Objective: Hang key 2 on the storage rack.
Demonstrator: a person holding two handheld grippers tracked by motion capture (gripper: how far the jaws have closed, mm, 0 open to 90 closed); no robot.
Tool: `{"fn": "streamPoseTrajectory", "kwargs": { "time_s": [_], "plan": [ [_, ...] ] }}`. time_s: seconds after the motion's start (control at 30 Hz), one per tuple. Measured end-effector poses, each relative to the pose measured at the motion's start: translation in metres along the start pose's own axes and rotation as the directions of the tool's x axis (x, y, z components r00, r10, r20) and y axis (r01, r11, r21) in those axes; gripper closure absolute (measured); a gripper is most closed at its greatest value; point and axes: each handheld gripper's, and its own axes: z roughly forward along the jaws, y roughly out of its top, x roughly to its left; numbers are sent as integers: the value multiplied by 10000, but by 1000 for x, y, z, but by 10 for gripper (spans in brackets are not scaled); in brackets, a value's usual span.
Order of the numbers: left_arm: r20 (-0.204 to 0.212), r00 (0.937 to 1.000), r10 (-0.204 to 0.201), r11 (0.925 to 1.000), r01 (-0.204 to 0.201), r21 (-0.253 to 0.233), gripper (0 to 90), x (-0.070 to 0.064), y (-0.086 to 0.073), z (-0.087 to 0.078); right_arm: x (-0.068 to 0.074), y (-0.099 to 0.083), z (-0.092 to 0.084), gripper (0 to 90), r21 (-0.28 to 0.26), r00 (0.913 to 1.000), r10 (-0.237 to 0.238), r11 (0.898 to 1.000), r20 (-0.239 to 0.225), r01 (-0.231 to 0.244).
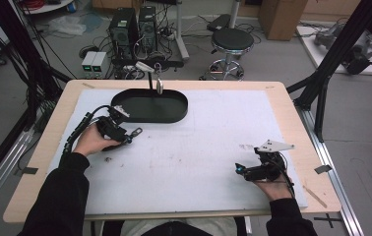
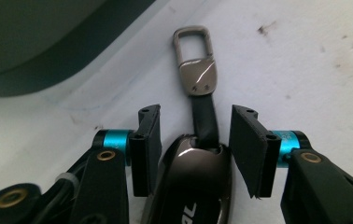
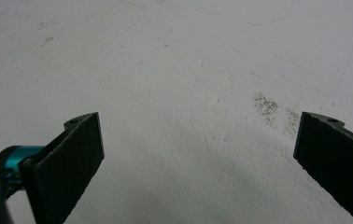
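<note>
Keychain (image 2: 198,140): one, a dark glossy fob with a black strap and a metal clasp, lying on the white mat (image 1: 199,147) just in front of the tray (image 1: 149,105). It sits between the jaws of the left gripper (image 2: 195,140); the left pad is against the fob, the right pad stands just off it, so I cannot tell whether the jaws grip it. In the high view the clasp points toward the table's middle from the left gripper (image 1: 134,133).

One black oval tray, near the table's far edge, left of centre. A small metal object (image 1: 159,86) hangs on a stand at its far rim.

Two grippers, each in one hand. The right gripper (image 1: 237,169) rests near the front right of the mat, its jaws spread wide with bare mat between them.

The table (image 1: 292,128) is light wood, covered by the white mat, which carries faint scuffs and dark specks. Beyond it: grey floor, one round stool (image 1: 232,42), two computer towers (image 1: 135,24), tangled cables, a cardboard box (image 1: 282,14), and black frame struts at both sides.
</note>
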Motion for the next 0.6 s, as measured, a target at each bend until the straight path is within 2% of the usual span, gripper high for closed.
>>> {"fn": "streamPoseTrajectory", "kwargs": {
  "time_s": [0.2, 0.53, 0.57, 0.6],
  "plan": [
    [-83, 9999, 101, 9999, -100, 103, 565, -2, 1, 2, 0, 0, 1, 8, 55, 10000, 8, 10000, -1, -7],
    [-338, 9994, -118, 9998, 124, 164, 610, -2, 5, 4, -1, 0, 2, 8, 107, 10000, -85, 9999, 18, 85],
    [-387, 9991, -170, 9998, 174, 79, 626, -3, 6, 4, 0, 0, 2, 8, 123, 10000, -67, 9999, 8, 66],
    [-358, 9991, -213, 9998, 212, -44, 770, -2, 6, 3, -1, 0, 2, 8, 99, 9999, -118, 9999, 28, 118]
  ]
}}
